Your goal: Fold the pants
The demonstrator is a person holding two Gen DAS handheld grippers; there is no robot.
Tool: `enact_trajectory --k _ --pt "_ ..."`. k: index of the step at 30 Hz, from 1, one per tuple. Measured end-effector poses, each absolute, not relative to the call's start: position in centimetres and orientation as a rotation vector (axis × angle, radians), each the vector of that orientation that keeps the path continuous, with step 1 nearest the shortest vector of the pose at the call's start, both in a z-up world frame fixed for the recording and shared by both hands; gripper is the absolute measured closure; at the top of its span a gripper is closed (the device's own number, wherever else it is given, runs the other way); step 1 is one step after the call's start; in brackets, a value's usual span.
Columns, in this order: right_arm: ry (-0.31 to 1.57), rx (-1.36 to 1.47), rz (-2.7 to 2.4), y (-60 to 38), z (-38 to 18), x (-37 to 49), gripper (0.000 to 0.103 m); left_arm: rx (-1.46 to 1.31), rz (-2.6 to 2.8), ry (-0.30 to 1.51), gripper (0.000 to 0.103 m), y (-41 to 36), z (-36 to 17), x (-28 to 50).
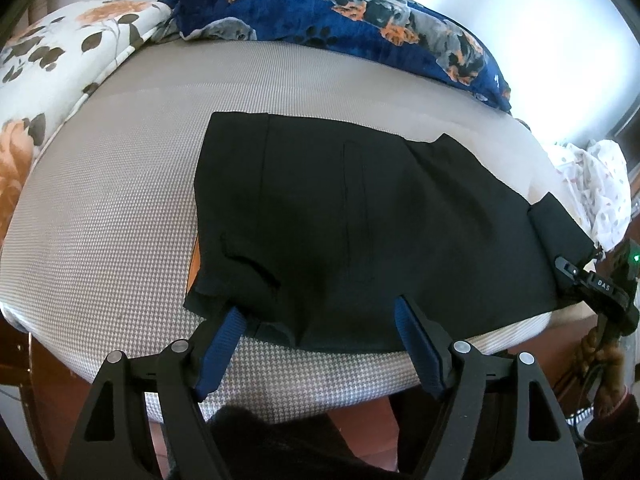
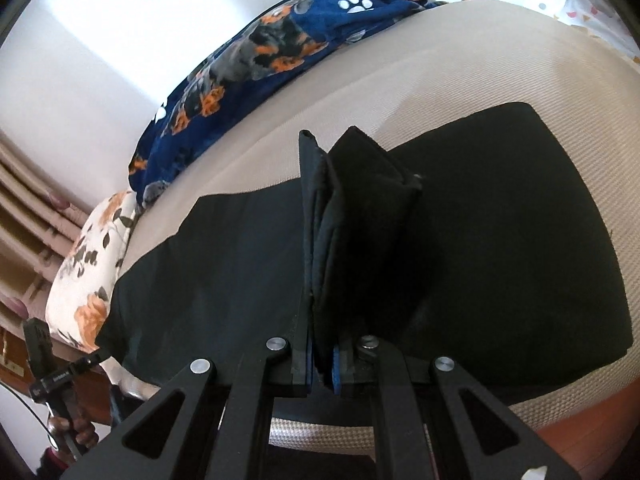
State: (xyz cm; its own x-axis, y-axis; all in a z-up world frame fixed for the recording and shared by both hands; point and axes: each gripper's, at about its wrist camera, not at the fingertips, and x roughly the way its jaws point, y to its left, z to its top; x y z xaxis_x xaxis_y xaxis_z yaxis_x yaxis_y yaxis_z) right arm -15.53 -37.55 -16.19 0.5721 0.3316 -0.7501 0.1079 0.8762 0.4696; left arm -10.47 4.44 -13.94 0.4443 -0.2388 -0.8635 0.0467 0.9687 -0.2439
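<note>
Black pants [image 1: 360,200] lie flat across a grey woven mattress [image 1: 120,208]. In the left wrist view my left gripper [image 1: 318,307] stands open at the pants' near edge. One blue pad [image 1: 224,340] touches the hem and the other [image 1: 416,344] rests over the cloth, and neither pinches it. At the far right my right gripper [image 1: 576,276] holds the doubled-over end of the pants. In the right wrist view that gripper [image 2: 328,148] is shut on a bunched fold of the pants [image 2: 500,220], which stands up between its fingers and hides one fingertip.
A navy dog-print blanket [image 1: 360,12] lies along the far side of the bed, beside a floral pillow [image 1: 60,64]. White dotted cloth [image 1: 596,184] sits at the right end. The mattress edge [image 1: 320,376] drops to a reddish floor [image 2: 580,432]. Curtains [image 2: 24,208] hang at the left.
</note>
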Motion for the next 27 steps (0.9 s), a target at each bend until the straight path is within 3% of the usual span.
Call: enact_trajectory --k 17,27 --pt "0.993 0.428 0.174 -35.0 -16.3 -15.7 0.084 -0.186 -0.167 1.124 0.026 4.4 -14.6 -10.3" --pt "1.008 0.365 0.223 -32.8 -16.0 -16.6 0.059 -0.188 -0.165 1.137 0.026 4.4 -14.9 -10.1"
